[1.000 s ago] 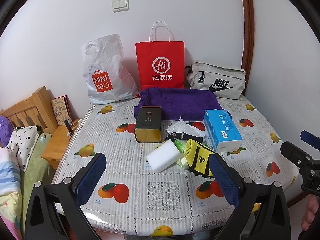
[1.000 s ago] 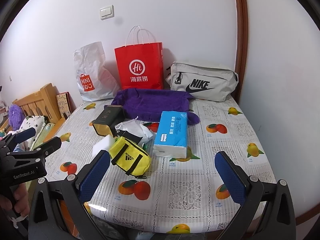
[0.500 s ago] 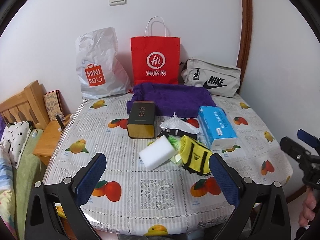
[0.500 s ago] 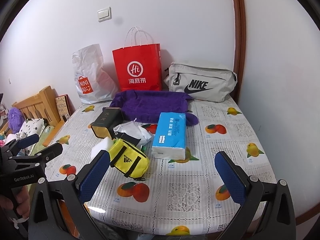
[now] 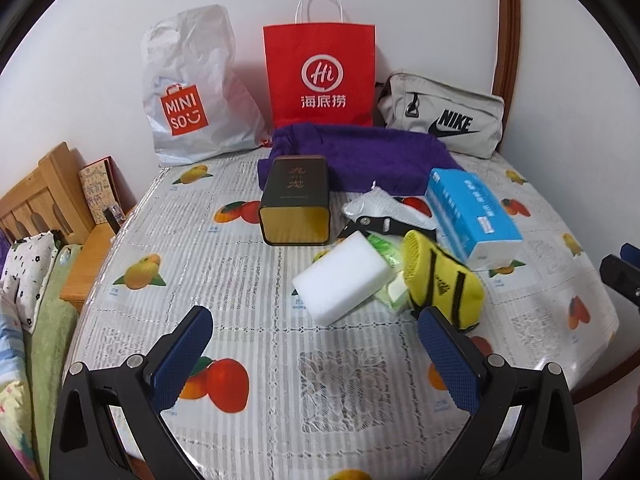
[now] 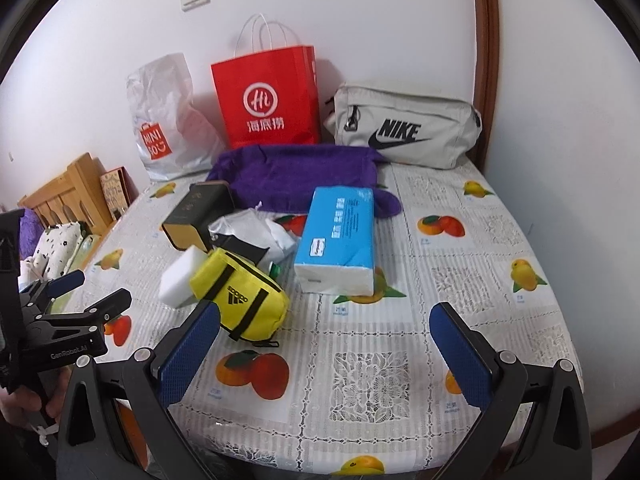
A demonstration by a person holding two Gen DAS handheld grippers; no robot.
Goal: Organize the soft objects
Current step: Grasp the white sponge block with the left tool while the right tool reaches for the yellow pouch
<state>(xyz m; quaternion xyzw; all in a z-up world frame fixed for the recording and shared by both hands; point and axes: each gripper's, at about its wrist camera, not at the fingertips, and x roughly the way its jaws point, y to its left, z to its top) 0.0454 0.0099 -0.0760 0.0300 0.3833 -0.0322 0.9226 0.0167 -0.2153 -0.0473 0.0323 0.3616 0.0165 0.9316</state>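
Note:
A pile lies mid-table: a white sponge block (image 5: 344, 280), a yellow Adidas pouch (image 5: 442, 284), a blue tissue pack (image 5: 472, 212), a white plastic bag (image 5: 384, 210), a green packet (image 5: 386, 252) and a purple towel (image 5: 360, 156). My left gripper (image 5: 316, 356) is open and empty, just short of the sponge. My right gripper (image 6: 326, 350) is open and empty, its left finger close to the yellow pouch (image 6: 240, 294), with the tissue pack (image 6: 338, 240) ahead. The left gripper also shows in the right wrist view (image 6: 88, 292).
A dark tin box (image 5: 296, 200) lies by the pile. A Miniso bag (image 5: 192, 92), a red paper bag (image 5: 320, 76) and a grey Nike bag (image 5: 444, 120) stand against the back wall. A wooden headboard (image 5: 36, 200) and bedding are left of the table.
Both grippers have moved forward towards the pile, so the objects look larger and nearer. Both stay open and empty. Nothing on the table has moved.

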